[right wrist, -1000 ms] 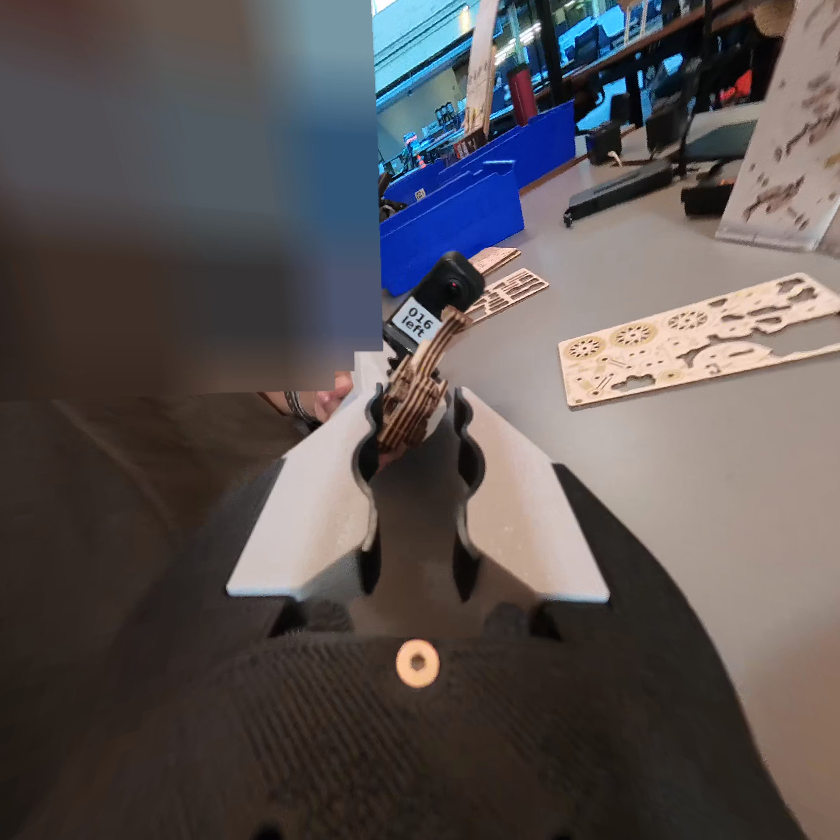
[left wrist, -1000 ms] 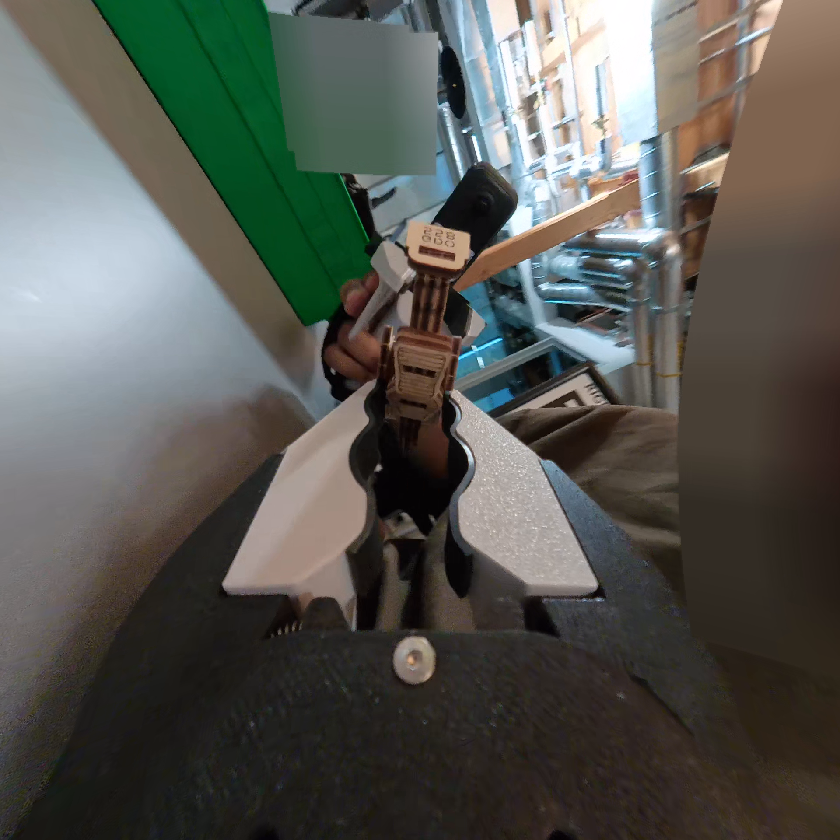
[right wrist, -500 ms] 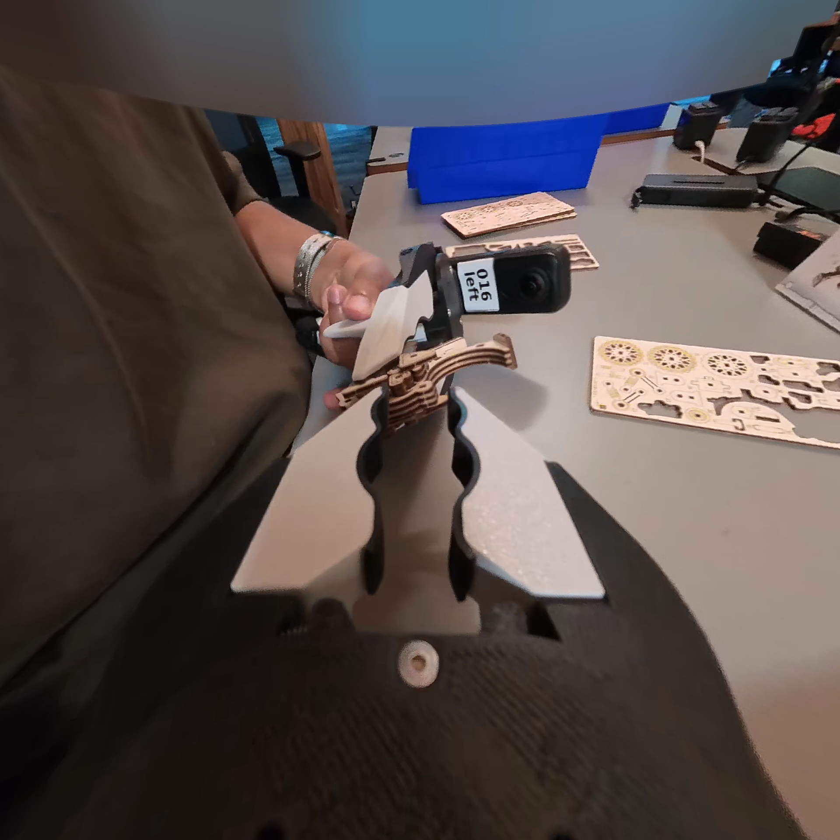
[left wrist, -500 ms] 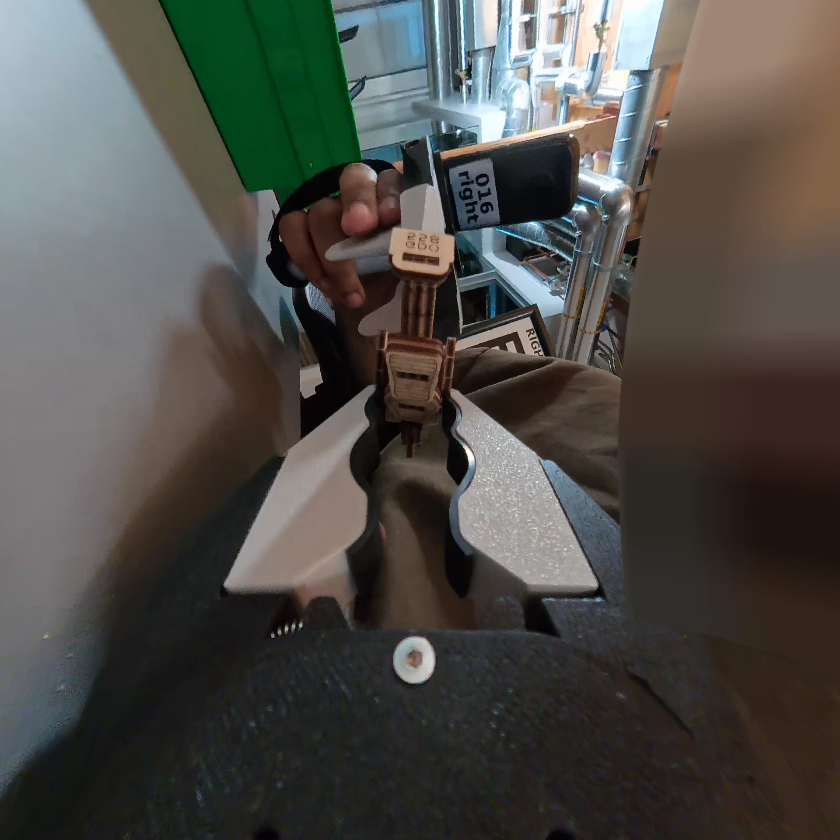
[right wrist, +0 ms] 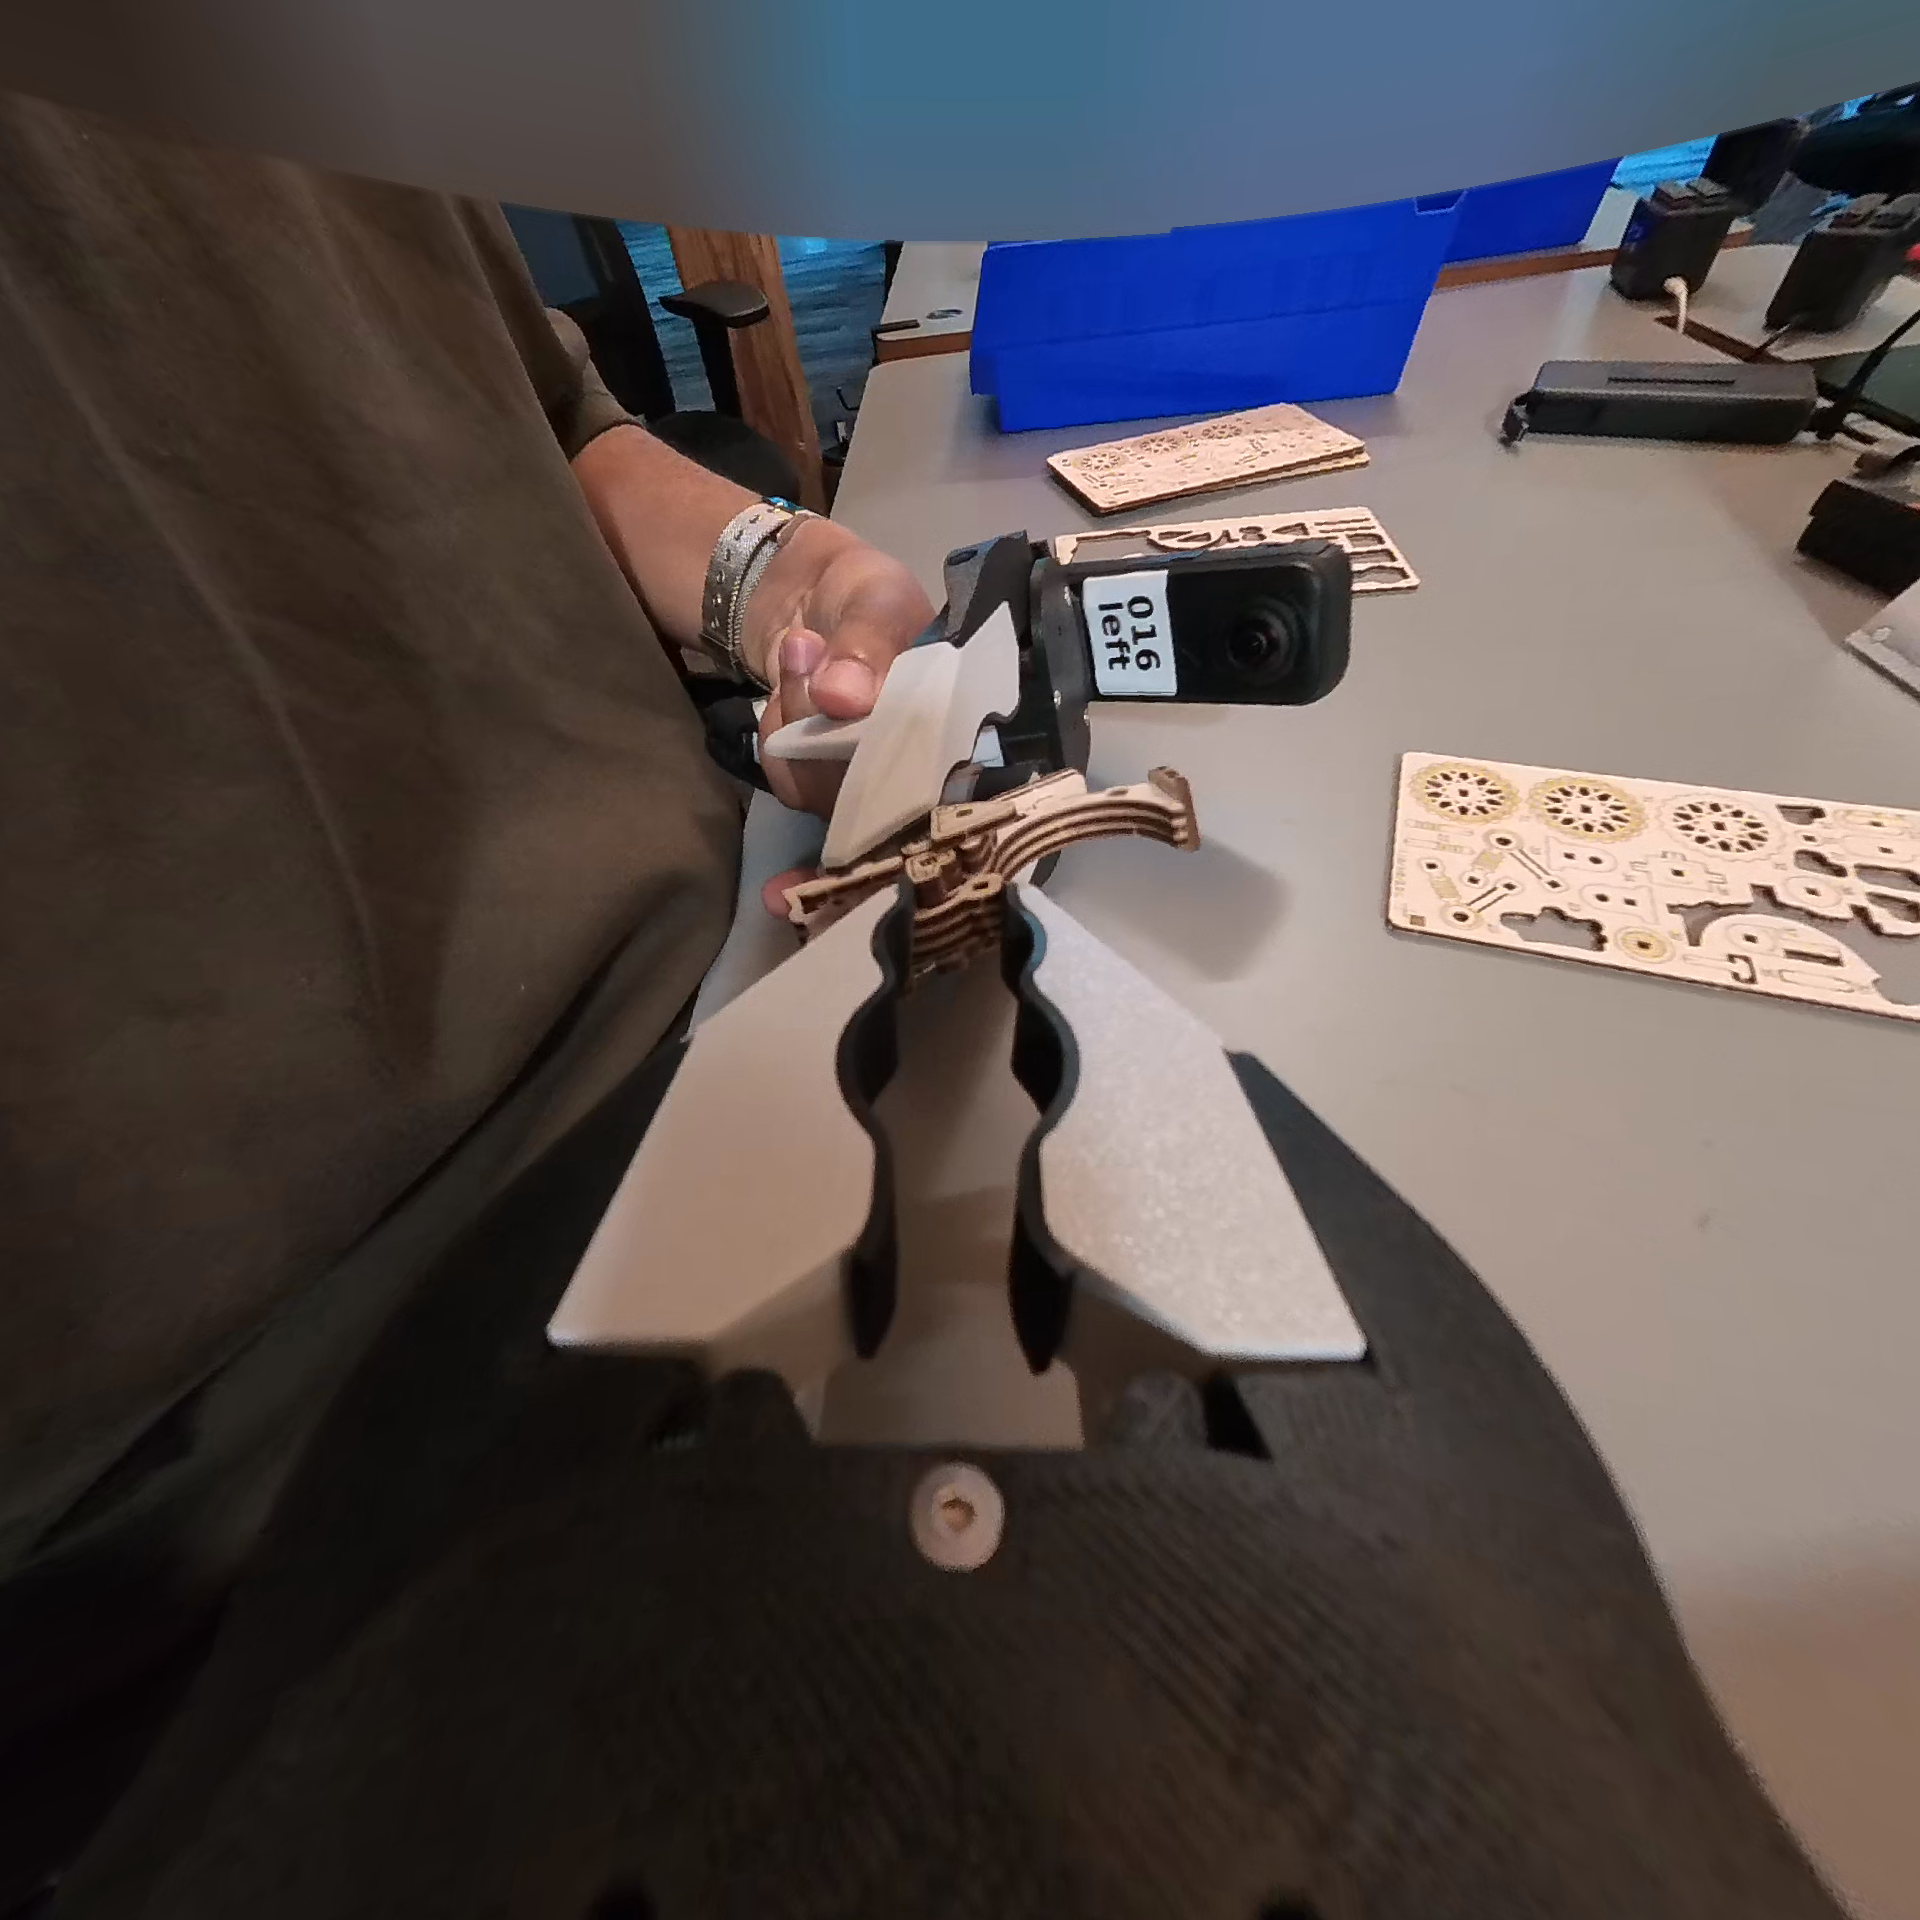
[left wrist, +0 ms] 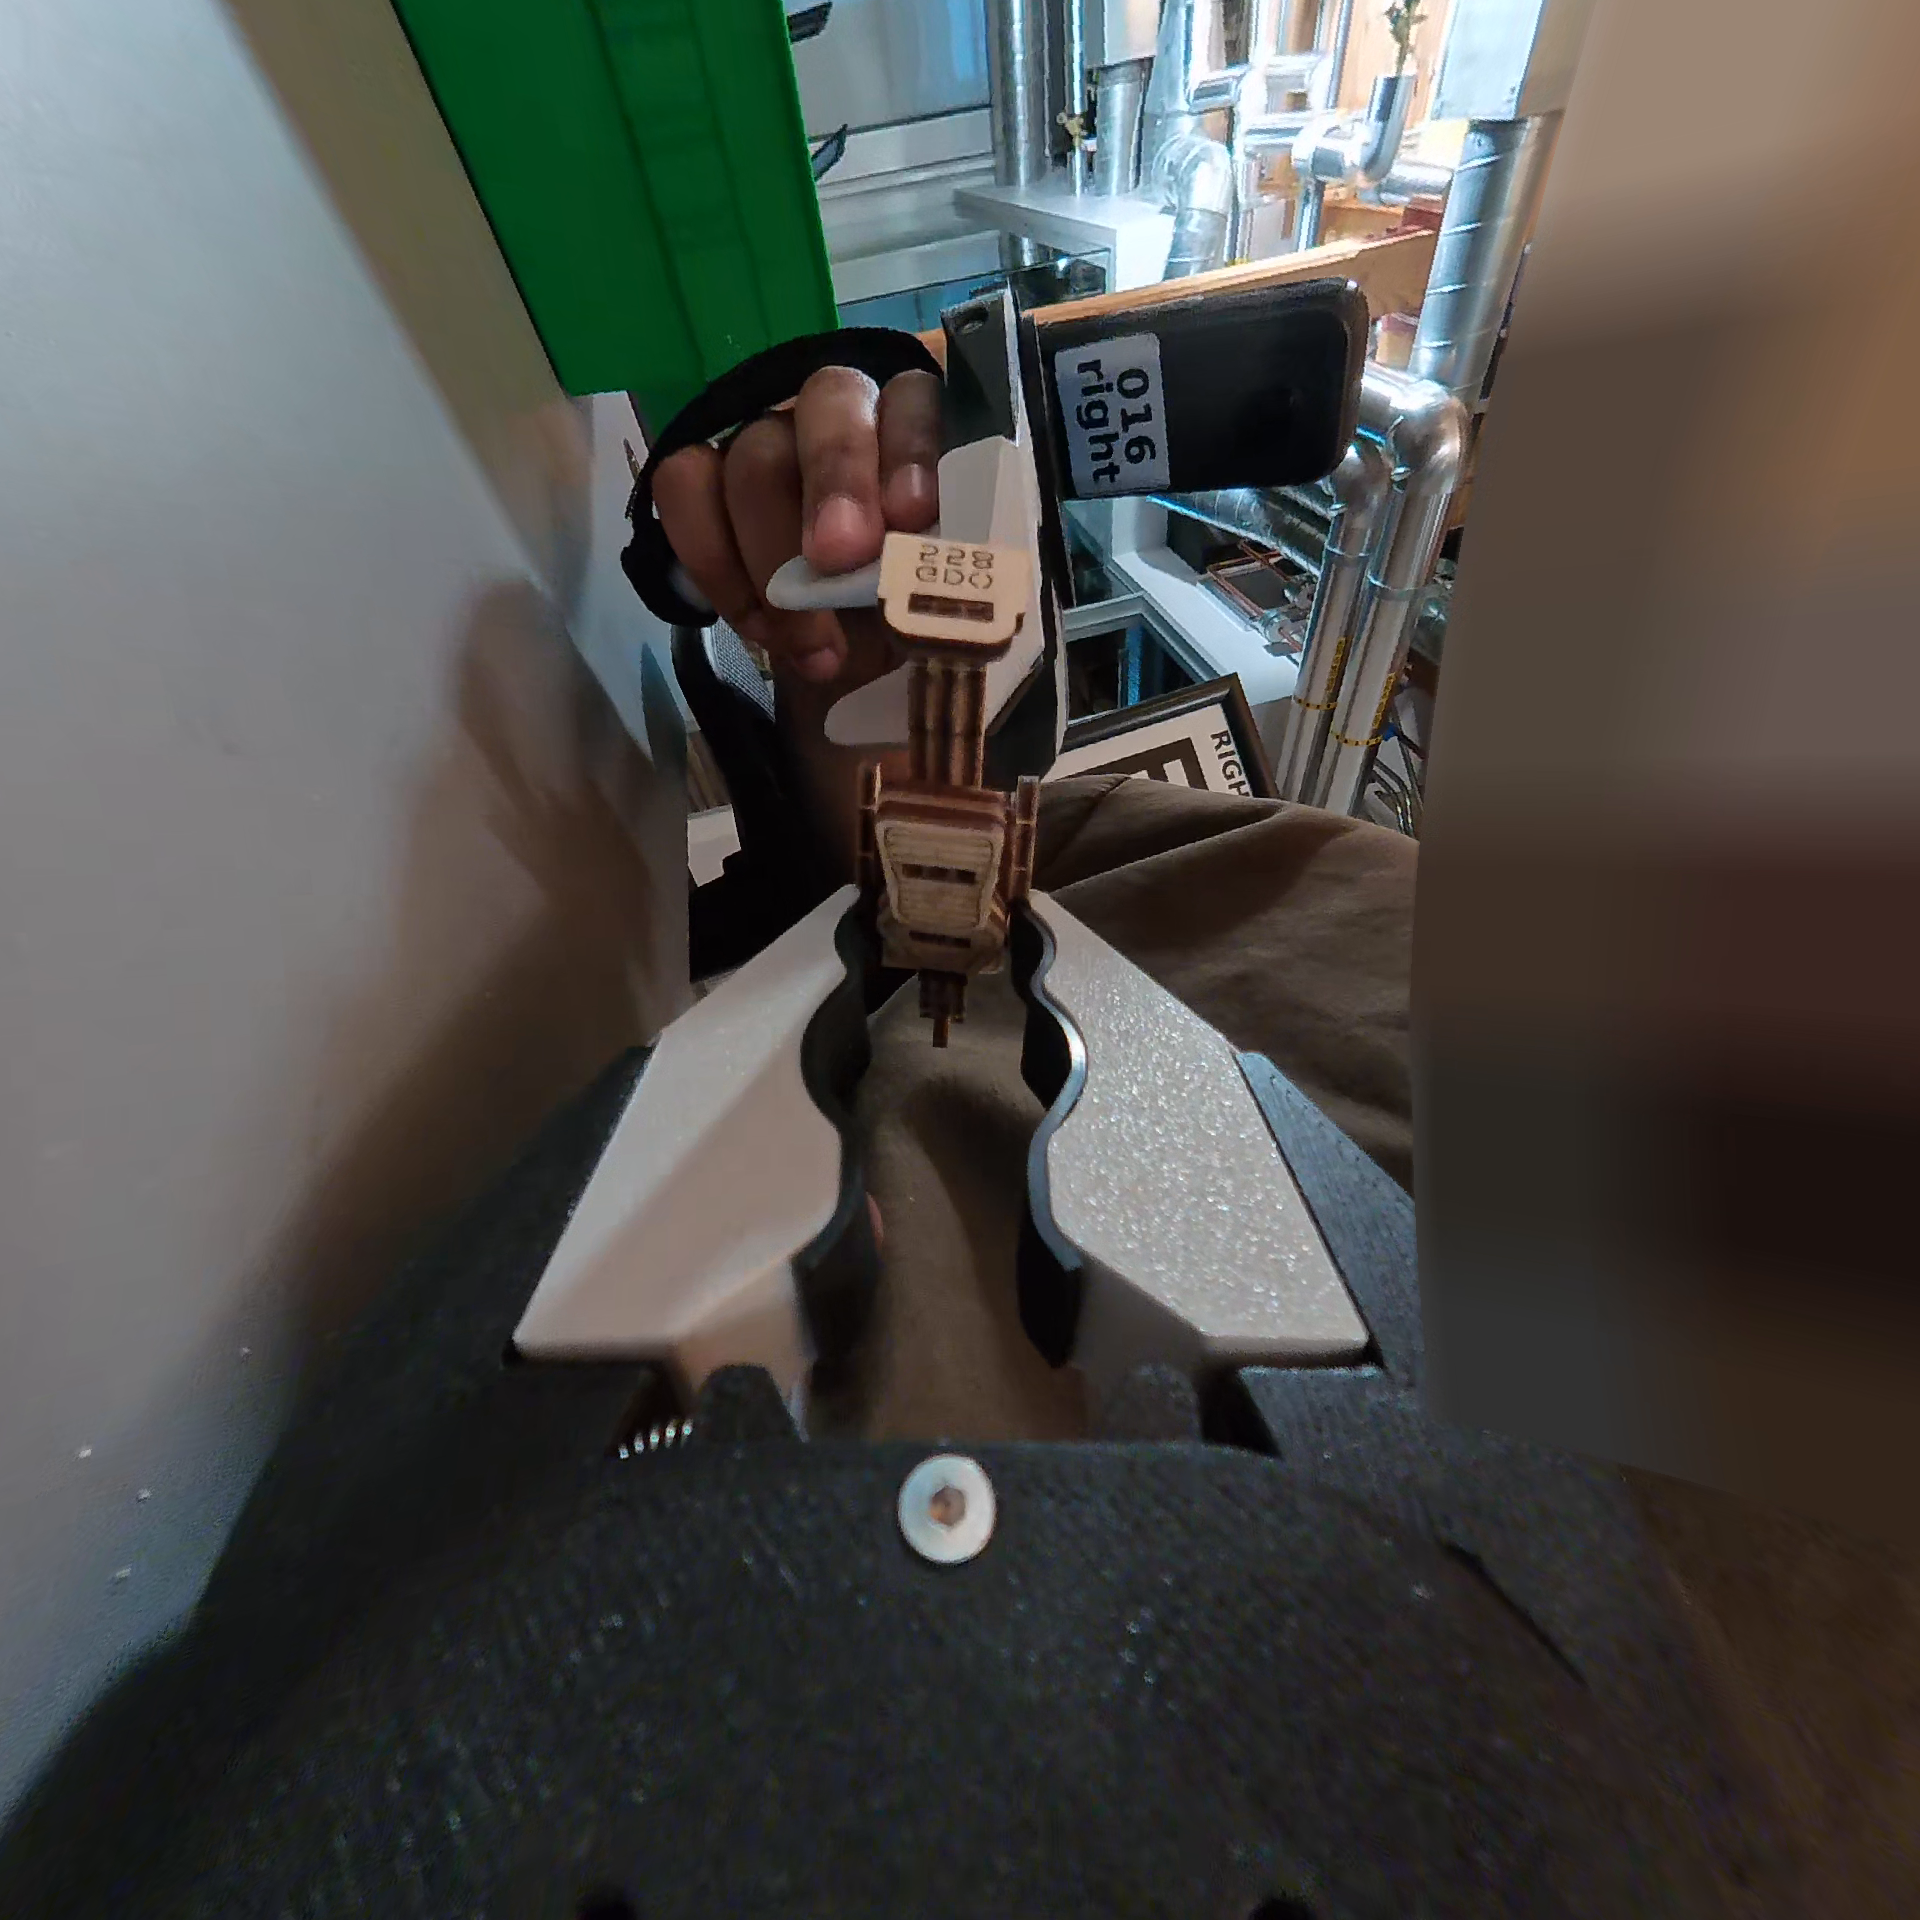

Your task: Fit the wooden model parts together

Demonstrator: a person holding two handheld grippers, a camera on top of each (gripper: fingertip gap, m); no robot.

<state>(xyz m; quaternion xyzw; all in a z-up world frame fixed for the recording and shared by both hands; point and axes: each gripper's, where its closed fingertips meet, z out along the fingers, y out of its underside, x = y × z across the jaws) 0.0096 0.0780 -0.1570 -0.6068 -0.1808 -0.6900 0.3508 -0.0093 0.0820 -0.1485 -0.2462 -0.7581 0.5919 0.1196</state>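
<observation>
A layered wooden model (left wrist: 943,883) is held in the air between both grippers, in front of the person's chest. My left gripper (left wrist: 940,925) is shut on its blocky lower body. A narrow stem rises to a flat plate (left wrist: 951,597) at the top. The right gripper's white fingers (left wrist: 997,540) flank that stem from behind. In the right wrist view my right gripper (right wrist: 954,925) is shut on the stacked middle of the model (right wrist: 1049,831). Its curved arm points right over the table. The left gripper's fingers (right wrist: 914,717) sit just above it.
A grey table (right wrist: 1403,1195) carries a cut-out wooden parts sheet (right wrist: 1662,883), two more sheets (right wrist: 1205,457) farther back, a blue bin (right wrist: 1195,322) and black devices (right wrist: 1662,400). The person's brown shirt (right wrist: 312,727) fills the left. A green panel (left wrist: 644,208) and metal pipes (left wrist: 1382,623) stand behind. Left and right tips are no more than a few centimetres apart.
Both grippers have turned together with the model. The right gripper's camera now lies sideways and the model's curved arm is level. In the last half second little has moved.
</observation>
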